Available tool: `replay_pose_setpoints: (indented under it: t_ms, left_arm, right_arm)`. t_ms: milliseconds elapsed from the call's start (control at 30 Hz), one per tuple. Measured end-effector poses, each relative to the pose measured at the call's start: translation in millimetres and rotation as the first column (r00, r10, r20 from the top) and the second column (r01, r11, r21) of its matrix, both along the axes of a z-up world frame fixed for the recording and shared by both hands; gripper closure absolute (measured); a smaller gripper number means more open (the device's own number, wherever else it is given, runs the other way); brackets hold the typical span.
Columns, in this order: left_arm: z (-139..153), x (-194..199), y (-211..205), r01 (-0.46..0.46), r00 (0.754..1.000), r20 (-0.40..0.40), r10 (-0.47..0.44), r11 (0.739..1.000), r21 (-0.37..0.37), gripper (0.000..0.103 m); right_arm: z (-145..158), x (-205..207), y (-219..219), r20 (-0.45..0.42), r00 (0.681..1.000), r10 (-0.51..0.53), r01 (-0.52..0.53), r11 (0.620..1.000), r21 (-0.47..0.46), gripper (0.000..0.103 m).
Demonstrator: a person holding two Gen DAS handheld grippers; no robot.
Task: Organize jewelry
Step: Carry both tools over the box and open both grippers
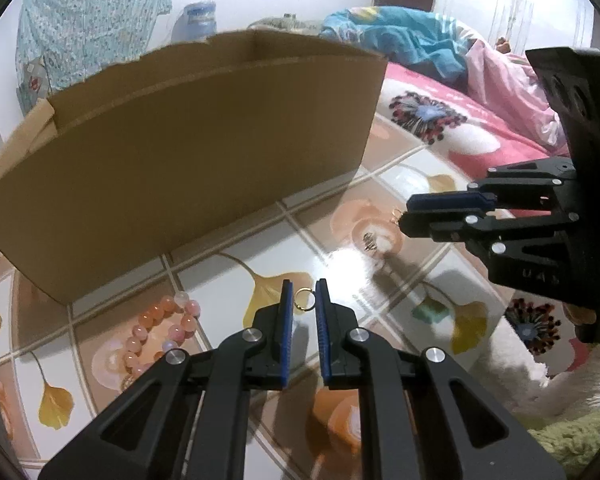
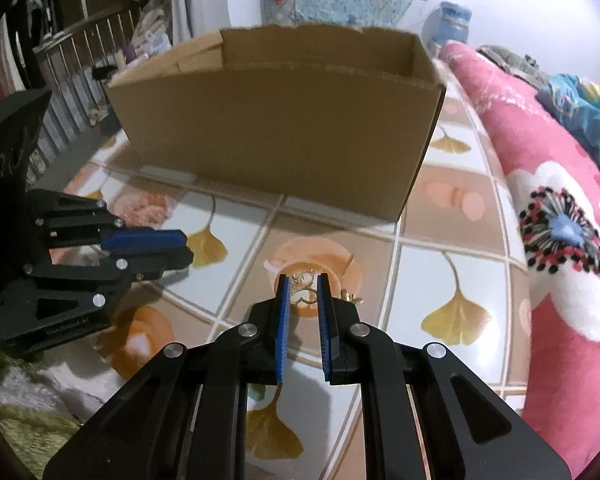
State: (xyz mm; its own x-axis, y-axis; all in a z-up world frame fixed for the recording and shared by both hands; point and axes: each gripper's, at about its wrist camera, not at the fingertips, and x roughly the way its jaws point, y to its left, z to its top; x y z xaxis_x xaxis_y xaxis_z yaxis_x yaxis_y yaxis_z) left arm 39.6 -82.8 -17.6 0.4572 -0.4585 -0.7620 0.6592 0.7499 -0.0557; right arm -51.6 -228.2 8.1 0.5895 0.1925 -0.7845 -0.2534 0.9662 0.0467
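In the left wrist view my left gripper (image 1: 304, 286) is partly open, with a small gold ring (image 1: 304, 299) lying on the table between its fingertips. A pink bead bracelet (image 1: 162, 330) lies to its left. The right gripper (image 1: 406, 216) enters from the right near a gold earring (image 1: 370, 240). In the right wrist view my right gripper (image 2: 303, 282) is partly open around a gold earring (image 2: 305, 286); a second small gold piece (image 2: 350, 297) lies just right of it. The left gripper (image 2: 182, 250) shows at the left. An open cardboard box (image 2: 280, 128) stands behind.
The table (image 2: 452, 208) has a glossy cover with ginkgo-leaf tiles. A pink flowered blanket (image 2: 560, 220) lies along the table's right side. A green fluffy mat (image 2: 28, 420) is at the near left. The box (image 1: 180, 152) fills the far side of the table.
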Motion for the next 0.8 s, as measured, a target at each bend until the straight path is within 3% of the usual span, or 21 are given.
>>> replay_pose_setpoints:
  t_ms: [300, 433, 567, 667, 800]
  left_arm:
    - [53, -7, 12, 0.009, 0.996, 0.09, 0.001, 0.994, -0.113, 0.092]
    - [88, 10, 17, 0.008, 0.987, 0.16, 0.019, 0.986, -0.165, 0.092]
    - [109, 42, 17, -0.02, 0.98, 0.193, 0.054, 0.985, -0.173, 0.092]
    - [107, 75, 9, -0.059, 0.981, 0.178, 0.082, 0.99, -0.131, 0.092]
    - [92, 114, 3, -0.105, 0.989, 0.092, 0.116, 0.988, -0.117, 0.092]
  right_arm:
    - [56, 6, -2, 0.139, 0.99, 0.027, -0.036, 0.998, 0.059, 0.092]
    - [87, 22, -1, 0.235, 0.971, 0.047, -0.064, 0.996, 0.069, 0.092]
    - [102, 47, -2, 0.276, 0.959, 0.066, -0.099, 0.989, 0.106, 0.092]
    - [103, 78, -1, 0.265, 0.961, 0.08, -0.113, 0.987, 0.114, 0.092]
    - [92, 117, -3, 0.212, 0.973, 0.089, -0.124, 0.98, 0.157, 0.092]
